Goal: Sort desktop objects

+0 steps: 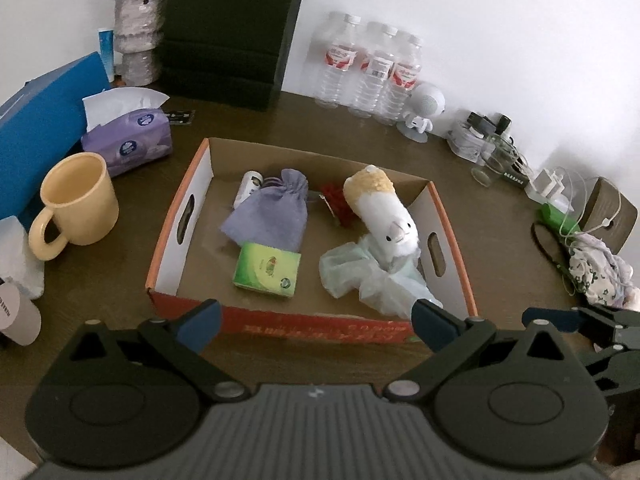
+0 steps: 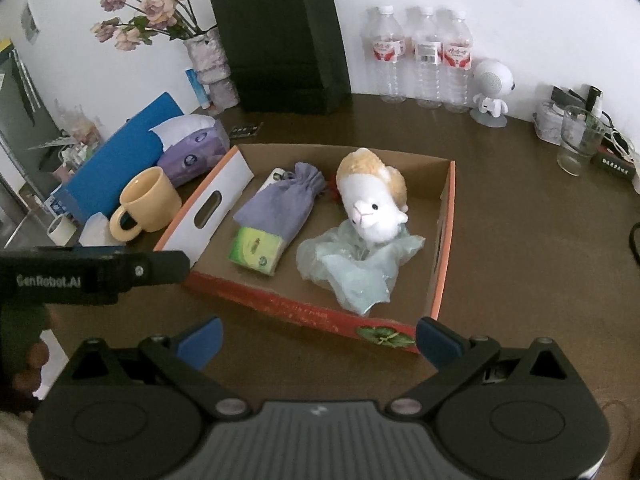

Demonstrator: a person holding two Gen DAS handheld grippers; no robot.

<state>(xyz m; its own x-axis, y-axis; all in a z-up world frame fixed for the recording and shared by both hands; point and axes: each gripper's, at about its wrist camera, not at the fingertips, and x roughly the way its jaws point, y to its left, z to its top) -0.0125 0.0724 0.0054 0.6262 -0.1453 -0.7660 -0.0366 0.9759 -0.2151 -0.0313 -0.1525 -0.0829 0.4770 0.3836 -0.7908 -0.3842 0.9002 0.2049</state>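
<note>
A shallow cardboard box [image 1: 182,220] [image 2: 446,232] with orange edges sits mid-table. In it lie a purple drawstring pouch [image 1: 272,210] [image 2: 286,206], a green packet [image 1: 267,270] [image 2: 254,251], a white plush alpaca [image 1: 384,210] [image 2: 370,196], a pale crumpled plastic bag [image 1: 368,276] [image 2: 356,264], a small white bottle [image 1: 248,186] and something red [image 1: 338,200]. My left gripper [image 1: 316,326] is open and empty just in front of the box's near wall. My right gripper [image 2: 318,342] is open and empty, also in front of the box.
A yellow mug [image 1: 78,204] [image 2: 148,204], purple tissue pack [image 1: 128,136] [image 2: 196,148] and blue box [image 1: 36,120] stand left of the box. A black bag [image 2: 280,40], vase [image 2: 208,64], water bottles [image 2: 424,56], a white figurine [image 2: 490,92] and a glass [image 2: 578,140] line the back.
</note>
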